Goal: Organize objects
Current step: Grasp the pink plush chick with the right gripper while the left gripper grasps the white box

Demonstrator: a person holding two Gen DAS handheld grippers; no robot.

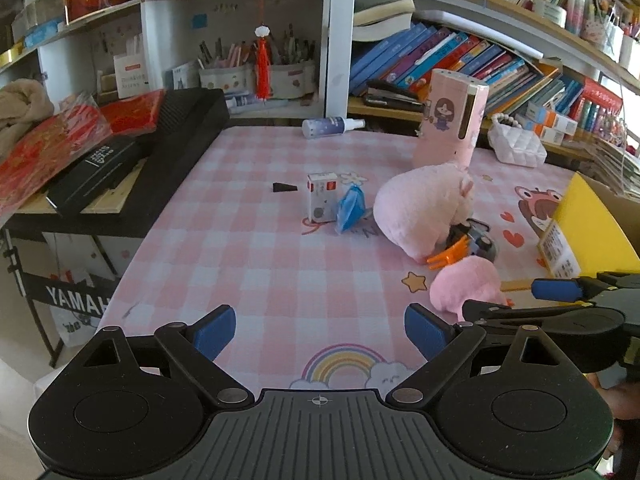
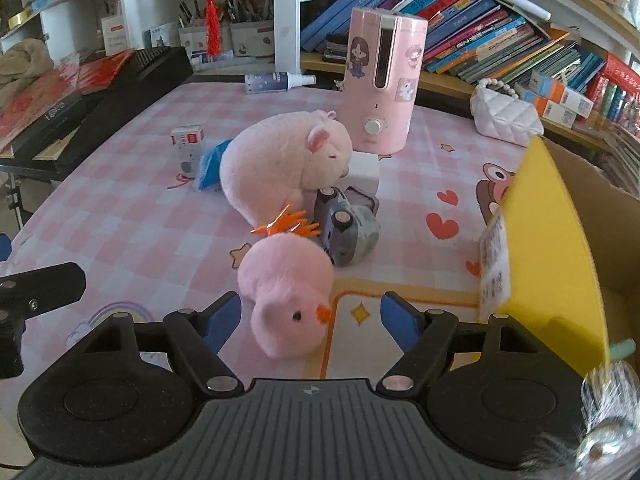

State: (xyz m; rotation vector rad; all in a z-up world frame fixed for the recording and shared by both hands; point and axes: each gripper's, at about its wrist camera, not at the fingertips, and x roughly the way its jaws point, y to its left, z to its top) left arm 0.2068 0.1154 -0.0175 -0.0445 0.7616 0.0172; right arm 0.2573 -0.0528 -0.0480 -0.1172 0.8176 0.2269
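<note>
Fluffy round pink plush chick (image 2: 286, 292) between spread right gripper (image 2: 312, 320)

The left gripper (image 1: 320, 330) is matte black, with blue rubber pads (image 1: 214, 330) on its fingertips, silver rivets at the linkage pivots, triangular cut-outs in the arms, and two round discs at seven and five o'clock flanking a ribbed grey plate marked with a crosshair. The right gripper (image 2: 312, 318) is built identically.
</note>
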